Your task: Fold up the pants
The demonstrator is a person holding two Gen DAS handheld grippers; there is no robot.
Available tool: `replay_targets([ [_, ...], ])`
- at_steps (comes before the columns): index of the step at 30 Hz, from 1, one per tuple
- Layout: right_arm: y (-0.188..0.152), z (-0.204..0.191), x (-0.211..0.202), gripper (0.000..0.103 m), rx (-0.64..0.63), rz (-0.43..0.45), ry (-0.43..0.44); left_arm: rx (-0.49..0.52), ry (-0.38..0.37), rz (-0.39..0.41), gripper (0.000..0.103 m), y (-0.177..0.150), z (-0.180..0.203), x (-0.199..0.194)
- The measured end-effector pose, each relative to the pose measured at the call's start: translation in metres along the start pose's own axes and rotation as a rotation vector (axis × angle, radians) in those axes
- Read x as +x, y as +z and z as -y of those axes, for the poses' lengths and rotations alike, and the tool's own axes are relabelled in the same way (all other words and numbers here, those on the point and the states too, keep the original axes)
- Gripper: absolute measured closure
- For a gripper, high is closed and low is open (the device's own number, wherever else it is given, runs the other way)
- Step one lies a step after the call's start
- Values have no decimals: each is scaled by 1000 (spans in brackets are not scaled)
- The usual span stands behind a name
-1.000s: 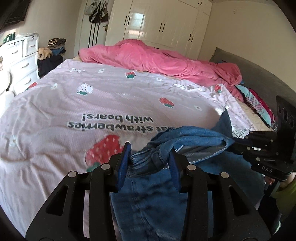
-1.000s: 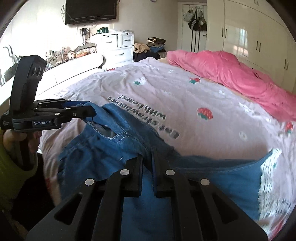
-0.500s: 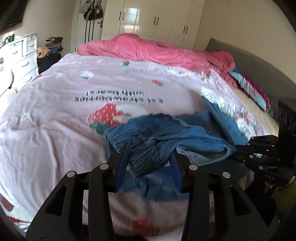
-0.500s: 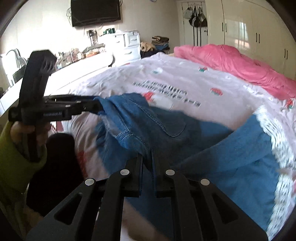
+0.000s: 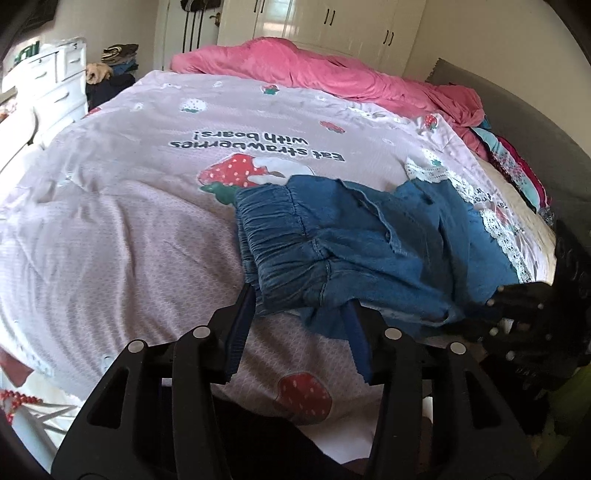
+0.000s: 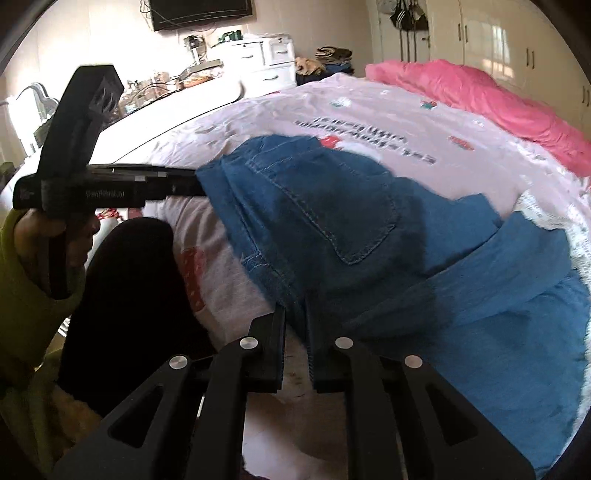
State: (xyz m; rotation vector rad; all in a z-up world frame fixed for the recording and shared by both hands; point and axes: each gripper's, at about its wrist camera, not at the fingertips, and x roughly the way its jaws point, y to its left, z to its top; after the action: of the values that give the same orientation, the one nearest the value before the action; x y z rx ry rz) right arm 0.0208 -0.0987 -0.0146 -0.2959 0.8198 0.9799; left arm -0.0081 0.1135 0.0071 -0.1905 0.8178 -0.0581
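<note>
Blue denim pants [image 5: 354, 251] lie bunched near the front edge of a bed with a pale pink strawberry cover [image 5: 147, 177]. My left gripper [image 5: 299, 310] is shut on the elastic waistband at one side. My right gripper [image 6: 295, 325] is shut on the waist edge at the other side. The pants [image 6: 369, 229] stretch between both grippers, back pocket up, legs trailing right. The left gripper also shows in the right wrist view [image 6: 177, 184], the right gripper at the right of the left wrist view [image 5: 517, 306].
A pink duvet [image 5: 332, 74] is heaped at the far side of the bed. White wardrobes [image 5: 332, 22] stand behind it, a white dresser [image 5: 48, 85] at left. A grey headboard [image 5: 517, 122] runs along the right. A desk with clutter [image 6: 177, 88] is beside the bed.
Both grippers pulled back toward the bed's front edge, dragging the pants with them. The waistband now lies lower, close to the cover, and the pants are spread wider between the grippers.
</note>
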Motion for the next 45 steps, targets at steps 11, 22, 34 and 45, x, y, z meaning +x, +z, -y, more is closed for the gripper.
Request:
replay_targets([
  [11, -12, 5, 19, 91, 72, -70, 29, -8, -15, 5, 55, 1, 0, -33],
  [22, 0, 17, -35, 67, 146, 40, 75, 90, -68, -50, 55, 15, 43, 12],
  [34, 2, 50, 14, 59, 180, -118, -171, 85, -33, -66, 55, 31, 32, 53],
  [45, -10, 60, 6, 59, 224, -94, -127, 54, -39, -84, 55, 39, 31, 81],
])
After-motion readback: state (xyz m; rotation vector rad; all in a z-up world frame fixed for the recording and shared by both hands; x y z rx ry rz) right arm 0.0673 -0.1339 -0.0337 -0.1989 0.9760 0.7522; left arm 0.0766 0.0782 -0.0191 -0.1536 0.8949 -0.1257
